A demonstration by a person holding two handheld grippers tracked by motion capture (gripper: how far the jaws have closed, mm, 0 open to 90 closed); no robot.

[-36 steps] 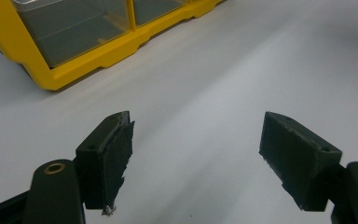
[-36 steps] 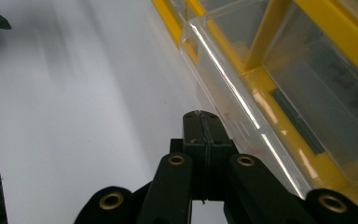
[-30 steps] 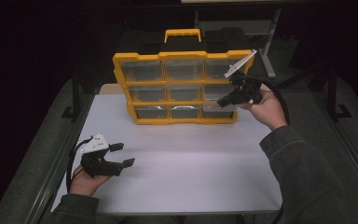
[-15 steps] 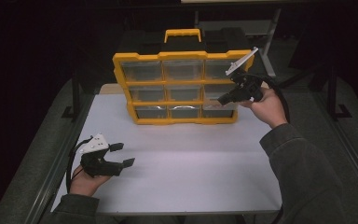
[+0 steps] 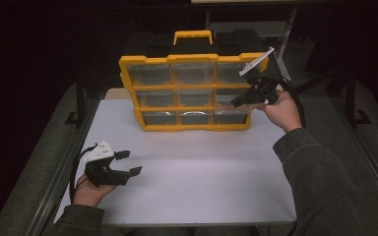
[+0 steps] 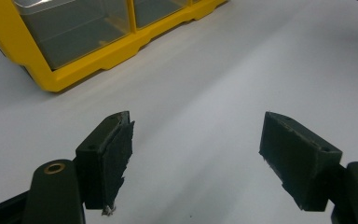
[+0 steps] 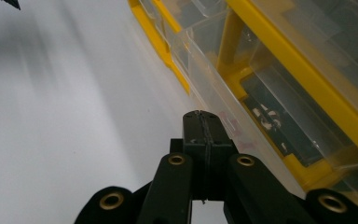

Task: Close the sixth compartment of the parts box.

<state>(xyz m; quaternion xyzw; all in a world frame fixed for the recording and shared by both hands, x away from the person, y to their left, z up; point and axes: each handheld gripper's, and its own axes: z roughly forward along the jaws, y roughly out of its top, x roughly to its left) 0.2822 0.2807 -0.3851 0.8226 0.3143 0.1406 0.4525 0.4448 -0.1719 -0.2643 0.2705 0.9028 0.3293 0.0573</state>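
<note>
Yellow plastic organizer case [image 5: 187,93] with clear drawers stands upright at the far middle of the white counter [image 5: 202,187], its drawer fronts facing the person and its black-and-yellow carry handle [image 5: 193,37] on top. Its long axis runs left to right across the counter, three rows of three drawers. Behind it sit dark shapes too dim to make out, and a dark metal frame borders the counter on both sides.

The right claw [image 5: 237,102], held in the person's right hand [image 5: 281,110], is pressed together with nothing between its pads; its tip sits at the front of the clear drawer [image 7: 223,98] in the right column, which juts out a little from the yellow frame in the right gripper view. Whether the tip touches the drawer front I cannot tell. Dark small parts show through the drawer walls there, too blurred to name.

The left claw [image 5: 128,162] rests low near the counter's near left corner, well apart from the case, its jaws spread wide over bare white surface.

No brand, label or writing can be read anywhere.
</note>
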